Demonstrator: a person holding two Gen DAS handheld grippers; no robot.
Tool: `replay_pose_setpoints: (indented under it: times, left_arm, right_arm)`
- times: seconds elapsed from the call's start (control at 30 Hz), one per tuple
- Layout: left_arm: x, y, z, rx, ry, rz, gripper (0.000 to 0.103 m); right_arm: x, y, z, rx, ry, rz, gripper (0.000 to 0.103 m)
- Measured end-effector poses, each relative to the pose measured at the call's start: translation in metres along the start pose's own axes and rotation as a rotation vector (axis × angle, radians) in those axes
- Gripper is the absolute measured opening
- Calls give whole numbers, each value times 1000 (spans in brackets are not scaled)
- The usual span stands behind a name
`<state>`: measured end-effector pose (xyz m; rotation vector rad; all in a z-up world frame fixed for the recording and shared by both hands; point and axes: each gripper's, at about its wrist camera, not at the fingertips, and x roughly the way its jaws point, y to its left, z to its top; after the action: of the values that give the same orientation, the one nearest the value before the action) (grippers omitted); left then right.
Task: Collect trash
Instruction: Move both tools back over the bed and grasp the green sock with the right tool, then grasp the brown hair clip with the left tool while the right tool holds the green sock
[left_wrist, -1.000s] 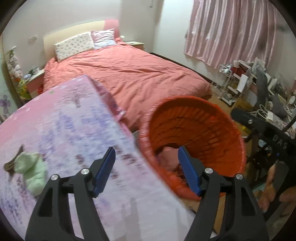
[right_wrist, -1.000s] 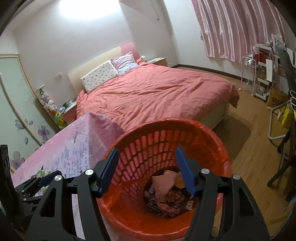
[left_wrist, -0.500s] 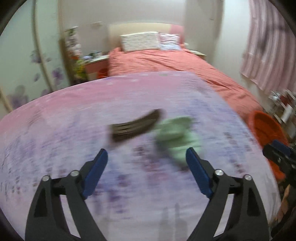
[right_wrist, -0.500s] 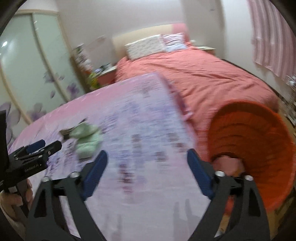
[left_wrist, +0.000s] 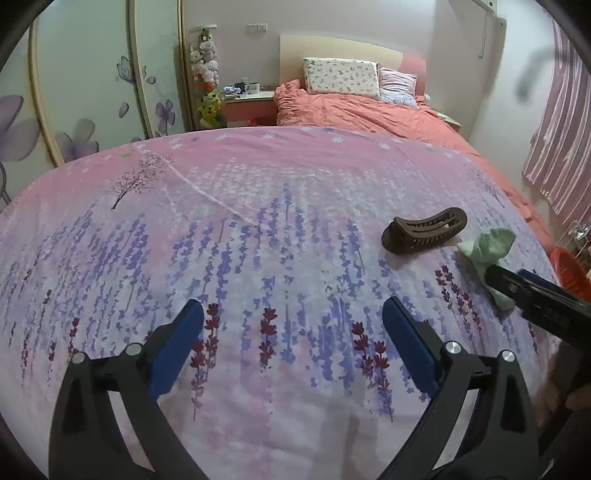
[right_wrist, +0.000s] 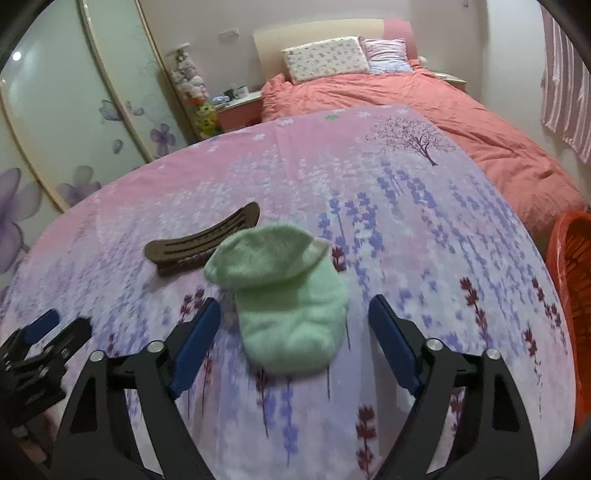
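Bedroom clutter had swapped places: both claws had swung away from the orange basket (right_wrist: 570, 280) back over the lavender-print counter cloth (left_wrist: 258, 229). The right claw (right_wrist: 293, 343), closing with nothing pinched, straddled the green fuzzy sock (right_wrist: 284, 295). The left claw (left_wrist: 291, 339), spreading wider and empty, faced the brown hair clip (left_wrist: 424, 230). Two pieces remained to collect.

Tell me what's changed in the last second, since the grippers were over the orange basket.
Both grippers swung from the orange basket to the floral-covered table. The right gripper, closing, now straddles the green sock ungripped; the left gripper opens, empty. The sock and brown hair clip lie unmoved.
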<state>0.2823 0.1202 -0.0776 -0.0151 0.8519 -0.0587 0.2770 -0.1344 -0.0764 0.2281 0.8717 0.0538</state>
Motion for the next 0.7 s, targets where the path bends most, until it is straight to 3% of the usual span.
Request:
replay_pose_setpoints:
  times: [0.03,0.07,0.13,0.2,0.33,0.47,0.7]
  left_arm:
    - [0,0,1,1,-2,-8,96]
    - [2,0,3,5,-4,-15,96]
    - [2,-10,5,19,-8,-31,97]
    - [5,-22,11,41,-17,-47,99]
    - [14,-60,19,116,-37,-59,99]
    - [25,-95,30,229,-49,-60,99]
    - [64,-131,56,354,-13,-10,99]
  right_arm:
    - [1,1,2,0,-2,-6,59]
    - [2,1,3,-4,-2,-18,54]
    - [2,0,1,-11,2,-24,21]
    - [1,-3,-2,-15,8,-37,9]
    - [-14,-26,-14,7,-1,-91,9]
    - [-21,-46,-21,73,-7,-49,8]
    - [-19,-38,-20,37,-2,-93,8]
